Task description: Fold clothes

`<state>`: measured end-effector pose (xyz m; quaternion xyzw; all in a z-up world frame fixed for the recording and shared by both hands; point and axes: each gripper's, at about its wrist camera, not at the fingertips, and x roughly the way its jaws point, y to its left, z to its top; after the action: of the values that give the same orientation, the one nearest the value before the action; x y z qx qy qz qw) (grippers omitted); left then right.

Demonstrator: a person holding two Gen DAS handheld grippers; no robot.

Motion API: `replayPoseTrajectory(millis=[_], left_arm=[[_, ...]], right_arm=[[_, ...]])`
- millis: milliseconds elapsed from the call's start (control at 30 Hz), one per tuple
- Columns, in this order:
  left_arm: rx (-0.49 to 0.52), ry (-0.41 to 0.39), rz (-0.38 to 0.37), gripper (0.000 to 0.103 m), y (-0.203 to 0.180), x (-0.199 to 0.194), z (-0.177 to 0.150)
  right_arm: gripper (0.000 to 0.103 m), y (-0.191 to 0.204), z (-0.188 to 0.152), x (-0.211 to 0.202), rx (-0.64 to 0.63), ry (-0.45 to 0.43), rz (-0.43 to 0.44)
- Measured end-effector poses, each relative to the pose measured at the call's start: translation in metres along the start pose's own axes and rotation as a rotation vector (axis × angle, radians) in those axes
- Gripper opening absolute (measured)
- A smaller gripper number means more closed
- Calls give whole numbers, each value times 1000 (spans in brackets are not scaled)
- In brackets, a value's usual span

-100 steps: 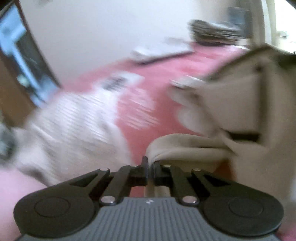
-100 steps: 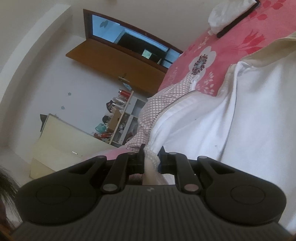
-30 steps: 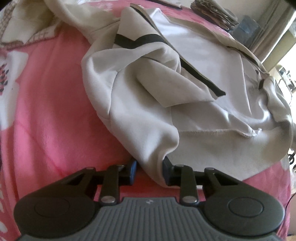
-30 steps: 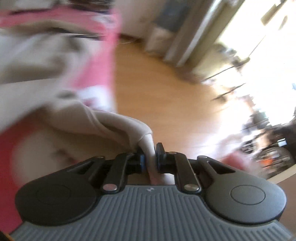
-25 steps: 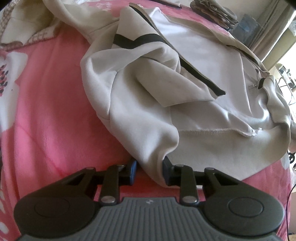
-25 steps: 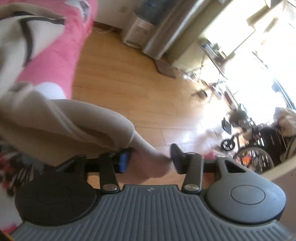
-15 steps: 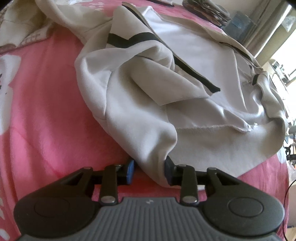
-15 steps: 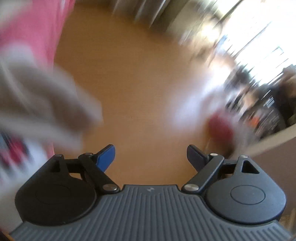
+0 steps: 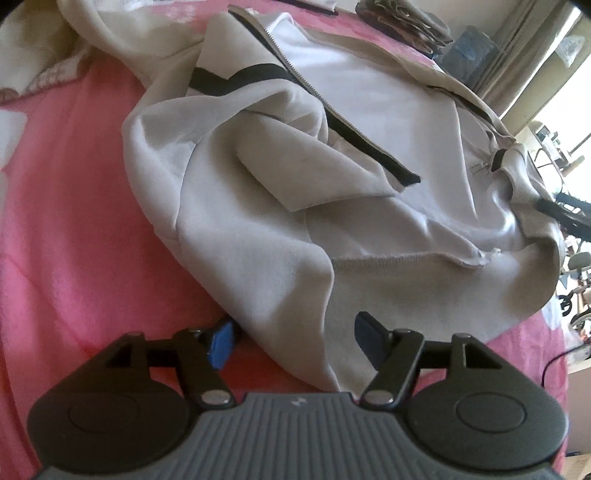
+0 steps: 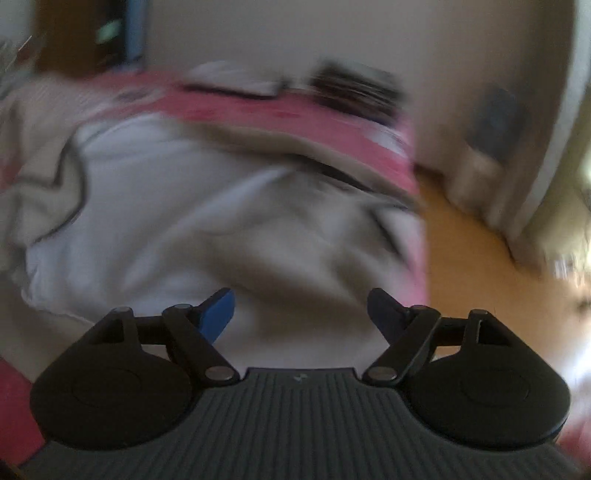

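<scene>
A light grey zip jacket (image 9: pixel 258 221) with black trim lies crumpled and open on the pink bed cover (image 9: pixel 66 221). My left gripper (image 9: pixel 295 338) sits low at the jacket's near hem. Its jaws are opening; a fold of the hem lies loosely between them and the pads (image 9: pixel 221 345) do not press on it. The right wrist view is blurred by motion. My right gripper (image 10: pixel 301 308) hovers over the jacket (image 10: pixel 184 206) near the bed's right edge, jaws wide but closing, with nothing between them.
A cream patterned garment (image 9: pixel 48 55) lies at the upper left of the bed. A folded stack (image 9: pixel 406 18) sits at the far end. The wooden floor (image 10: pixel 480 266) starts past the bed's right edge, with a blue water bottle (image 9: pixel 469 48) and wheeled frames (image 9: pixel 576 221) beyond.
The left jaws spread apart and let go of the hem fold. The right gripper released its cloth, opened wide and swung from facing the floor back over the bed.
</scene>
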<state>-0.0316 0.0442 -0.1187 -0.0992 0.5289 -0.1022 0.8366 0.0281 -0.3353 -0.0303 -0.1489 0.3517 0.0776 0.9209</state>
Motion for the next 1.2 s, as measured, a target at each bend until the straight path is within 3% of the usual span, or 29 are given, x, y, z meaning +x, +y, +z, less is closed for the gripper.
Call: replayPoseTrajectory(millis=[133,200,233,267,367,500,700,767,833,900,1033,1133,1200], left_arm=[[113,-15,49,64,-13,2,-5],[172,-21,65,62,-14,-1,-10],[178,-24,62,62,-12,-3,-11],[177,-26,56,61,-10,-4,-12],[151,-32,24,59,-1,-5,-10],[107,-40,-26,58,11,-9,-9],[7,-43,-72,51,26,-12,-5],[-31,-41,-81,50,29,-12,-4],[-63,-40,-88,50,31,-12,-4],[-82,-44,-91,48,31,-10,-4],[-118,-53,-95,48,30,-8,-4],[-140,-64,-74,46,29,-9,-5],[-154,-65,-29,33,25,-8,-4]], right_arm=[[54,23,18,63,-93,86,-82],[33,19,21,81,-98,113,-125],[12,14,25,82,-69,109,-138],[5,-1,27,68,63,69,-111],[5,-63,24,9,581,-99,2],[7,-127,-42,-47,1133,-234,26],[20,-131,-134,-63,1541,-214,85],[37,-117,-148,-66,1603,-222,113],[44,-102,-155,-70,1627,-219,143],[49,-90,-144,-73,1549,-200,150],[71,-83,-105,-68,1367,-126,153],[72,-81,-98,-52,1367,-30,121],[70,-80,-98,-33,1375,28,133]])
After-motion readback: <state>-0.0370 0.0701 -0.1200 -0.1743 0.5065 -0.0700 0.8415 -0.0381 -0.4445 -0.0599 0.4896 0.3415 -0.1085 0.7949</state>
